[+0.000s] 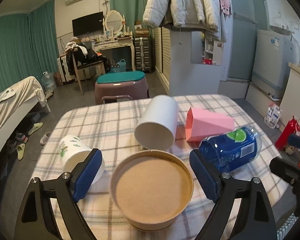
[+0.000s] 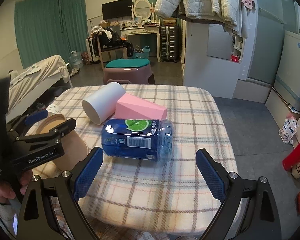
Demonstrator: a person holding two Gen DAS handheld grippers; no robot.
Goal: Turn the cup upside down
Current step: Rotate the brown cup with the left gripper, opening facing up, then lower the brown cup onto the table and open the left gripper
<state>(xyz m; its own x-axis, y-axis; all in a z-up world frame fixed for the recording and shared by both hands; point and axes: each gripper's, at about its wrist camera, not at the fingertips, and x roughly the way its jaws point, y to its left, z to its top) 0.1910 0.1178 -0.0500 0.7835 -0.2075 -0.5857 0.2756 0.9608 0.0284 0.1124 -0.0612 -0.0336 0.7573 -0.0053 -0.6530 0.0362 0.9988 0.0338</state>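
A tan paper cup [image 1: 152, 188] stands between the open fingers of my left gripper [image 1: 148, 172]; its flat recessed end faces the camera. It also shows in the right wrist view [image 2: 56, 124] with the left gripper [image 2: 48, 120] around it. The pads do not visibly press it. My right gripper [image 2: 150, 174] is open and empty, just in front of a blue transparent cup [image 2: 137, 140] that lies on its side. A white cup [image 1: 160, 122], a pink cup [image 1: 208, 126] and a printed white cup [image 1: 78, 152] also lie on their sides.
The small table [image 2: 170, 196] has a plaid cloth and rounded edges. A purple stool with a teal cushion [image 1: 121, 86] stands just beyond the far edge. A red bottle [image 1: 288, 132] and bags sit on the floor to the right.
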